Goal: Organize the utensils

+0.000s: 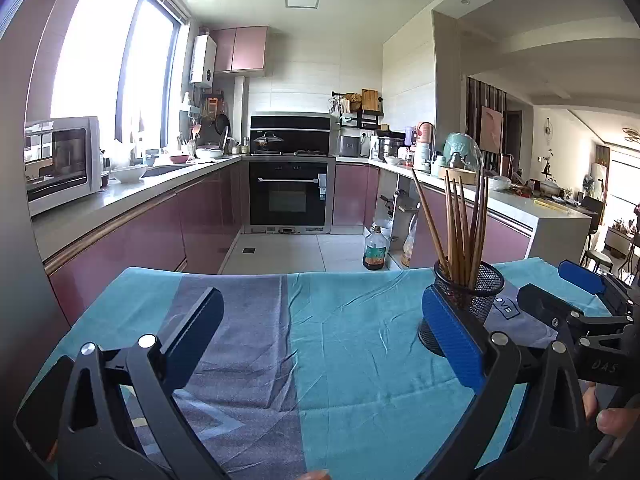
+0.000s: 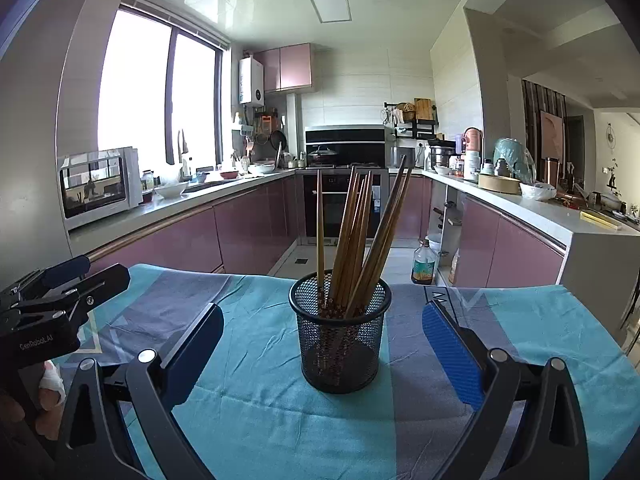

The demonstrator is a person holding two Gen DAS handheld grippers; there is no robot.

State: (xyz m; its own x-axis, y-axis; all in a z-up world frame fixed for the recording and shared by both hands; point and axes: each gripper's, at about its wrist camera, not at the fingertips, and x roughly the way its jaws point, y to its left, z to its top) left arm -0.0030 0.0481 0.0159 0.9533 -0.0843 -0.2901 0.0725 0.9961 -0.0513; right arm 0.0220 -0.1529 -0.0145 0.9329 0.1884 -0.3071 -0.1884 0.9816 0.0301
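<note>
A black mesh cup (image 2: 340, 340) stands upright on the table with several brown chopsticks (image 2: 356, 236) standing in it, leaning right. My right gripper (image 2: 322, 332) is open and empty, its jaws wide on either side of the cup, just short of it. In the left wrist view the cup (image 1: 472, 292) and chopsticks (image 1: 460, 220) stand at the right, behind my blue right-hand pad. My left gripper (image 1: 320, 320) is open and empty over the cloth, to the left of the cup. The right gripper (image 1: 560, 296) shows at that view's right edge, the left gripper (image 2: 92, 276) at the right view's left edge.
The table is covered by a teal and grey cloth (image 2: 256, 408). Beyond its far edge the floor drops away, with an oil bottle (image 2: 423, 267) standing on it. Kitchen counters (image 1: 132, 192) run down both sides, with an oven (image 1: 290, 196) at the back.
</note>
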